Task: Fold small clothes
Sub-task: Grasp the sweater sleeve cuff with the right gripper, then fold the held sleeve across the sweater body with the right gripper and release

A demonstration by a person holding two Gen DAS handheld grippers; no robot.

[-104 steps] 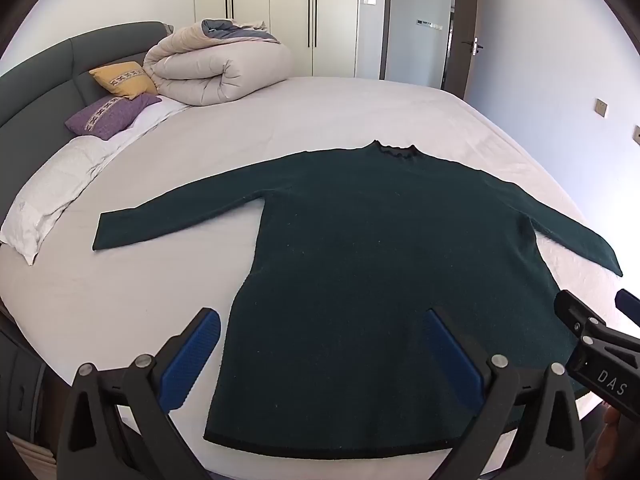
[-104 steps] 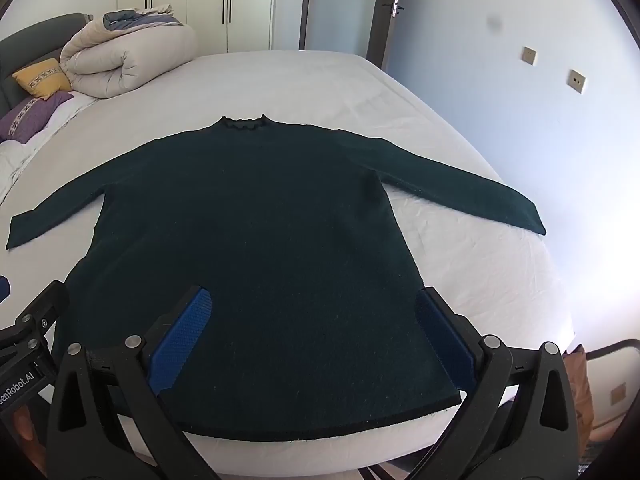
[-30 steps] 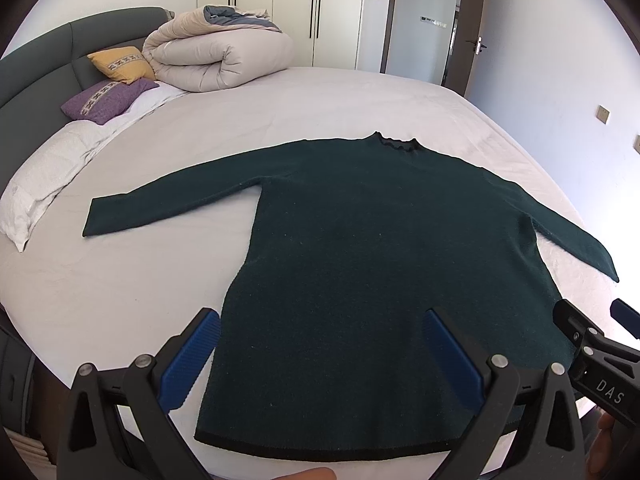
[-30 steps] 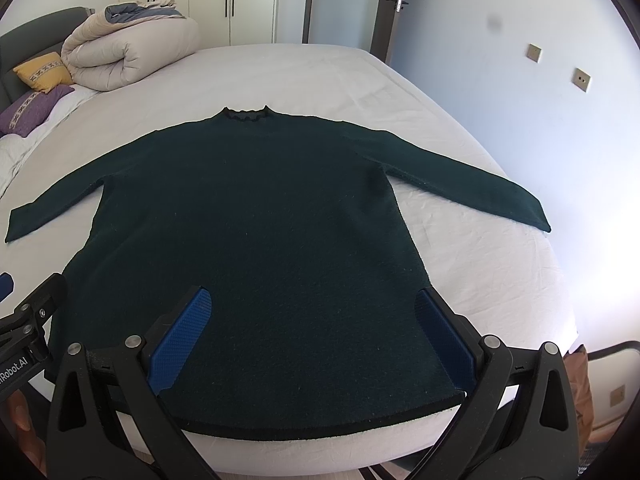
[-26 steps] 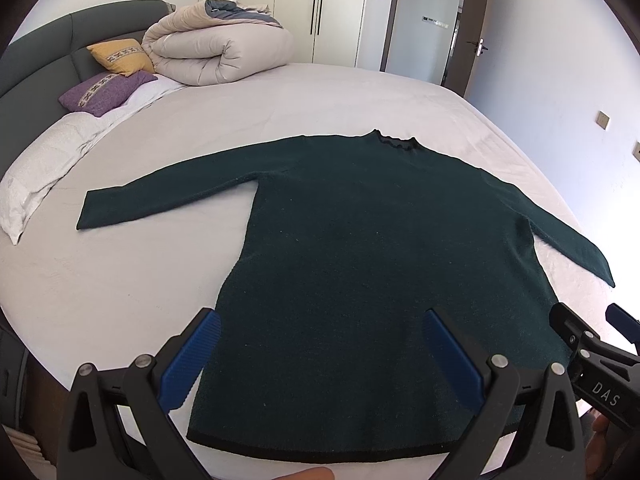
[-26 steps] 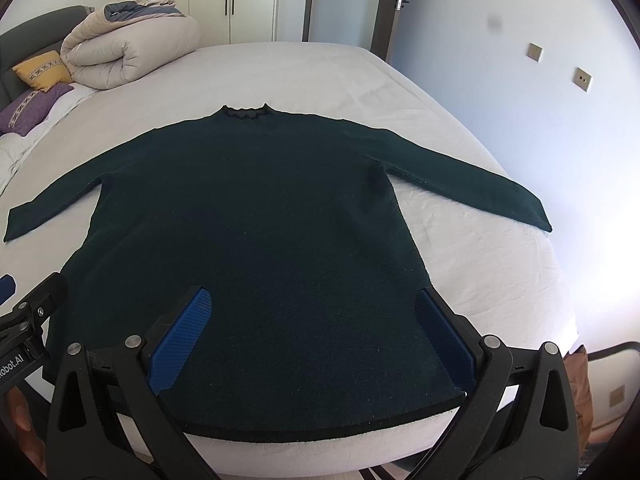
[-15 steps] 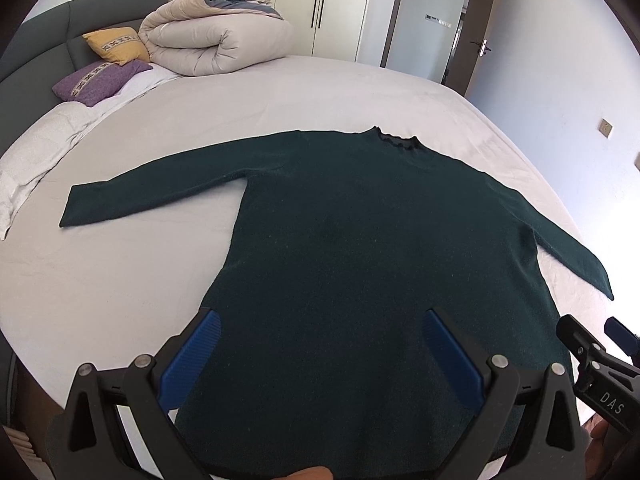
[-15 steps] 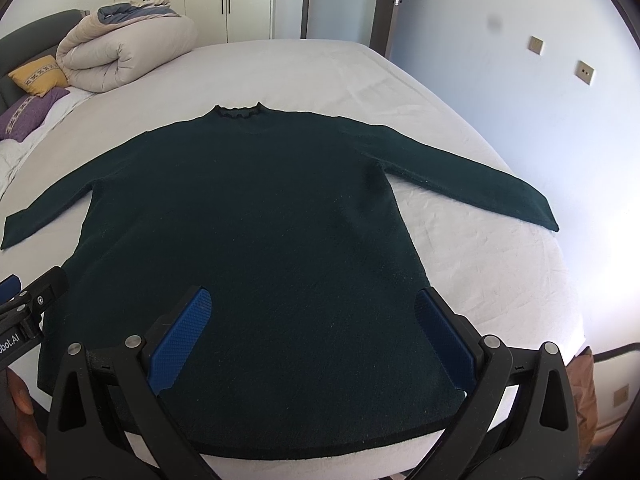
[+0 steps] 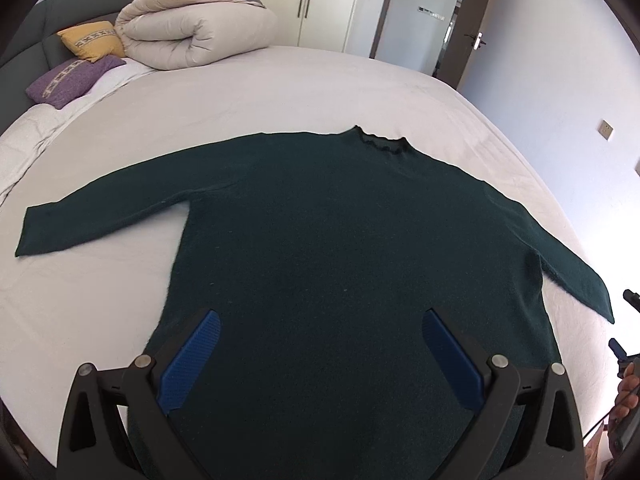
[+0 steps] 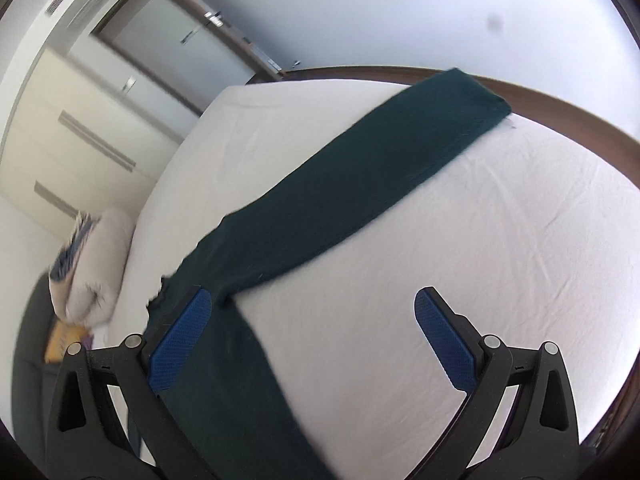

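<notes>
A dark green long-sleeved sweater (image 9: 340, 240) lies flat on the white bed (image 9: 280, 92), neck away from me, both sleeves spread out. My left gripper (image 9: 318, 354) hovers open over the sweater's lower body, nothing between its blue pads (image 9: 188, 360). In the right wrist view the camera is tilted; the sweater's right sleeve (image 10: 360, 176) runs diagonally up to its cuff (image 10: 476, 96) near the bed's edge. My right gripper (image 10: 310, 340) is open above the armpit area and bare sheet, holding nothing. A part of the right gripper (image 9: 624, 356) and a hand show at the left view's right edge.
A rolled beige duvet (image 9: 196, 36) and yellow (image 9: 92, 40) and purple (image 9: 68, 80) pillows sit at the headboard, far left. Wardrobe doors (image 9: 320, 4) and a doorway (image 9: 428, 20) stand behind the bed. The wall (image 10: 400, 12) lies close beyond the bed's right side.
The left gripper has advanced over the sweater's hem. The right gripper has swung right and rolled, now facing the right sleeve instead of the sweater's body. Both stay open.
</notes>
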